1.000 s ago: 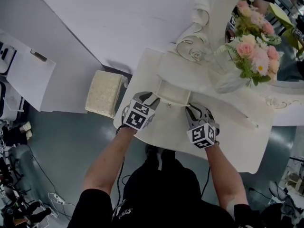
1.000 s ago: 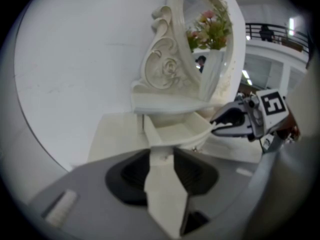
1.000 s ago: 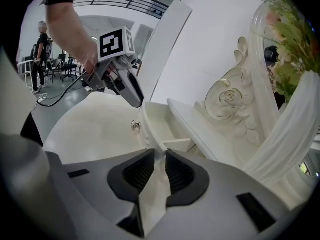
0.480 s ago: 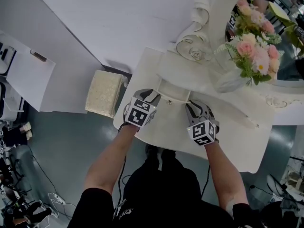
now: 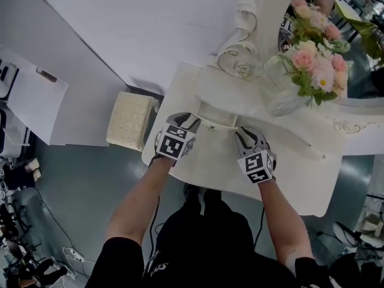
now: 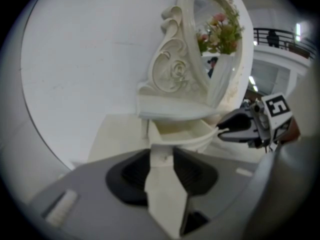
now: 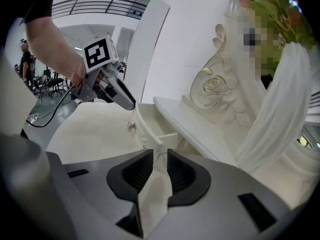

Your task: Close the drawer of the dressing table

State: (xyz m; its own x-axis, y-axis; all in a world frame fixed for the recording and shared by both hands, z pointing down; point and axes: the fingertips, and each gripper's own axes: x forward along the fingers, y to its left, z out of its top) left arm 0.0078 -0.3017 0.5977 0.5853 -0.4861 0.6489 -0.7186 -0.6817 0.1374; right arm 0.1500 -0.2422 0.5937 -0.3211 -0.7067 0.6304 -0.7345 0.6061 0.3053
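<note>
**Drawer partly out, push still to finish**

Grey floor (image 5: 78,179), white wall (image 5: 138,23). The white counter (image 5: 288,179) of the dressing table is set against the wall, with the mirror (image 5: 360,71) at its back.

Progress:
- The drawer (image 5: 217,120) sits under the raised shelf at mid-counter. It is not yet home: a strip of its inside is seen from above, and its curved front stands proud of the shelf in both gripper views.
- Judged well along, with a short push inward left.
- The left gripper (image 5: 187,120) is placed at the drawer's left end and the right gripper (image 5: 245,134) at its right end. The knob (image 5: 211,128) lies between them, untouched.

Jaws:
- Left: held apart, with the drawer's left corner between the tips. No clamp is shown; read as released.
- Right: just been opening. A narrow gap is kept, with the drawer's right corner at the tips and the pads not seen pressing; read as released.

Containers:
- Drawer: nothing is seen in the exposed part. The rest is hidden under the shelf.
- Vase (image 5: 282,101): clear, stood on the counter right of the drawer, holding pink and white flowers (image 5: 315,65). It is well apart from both grippers.
</note>
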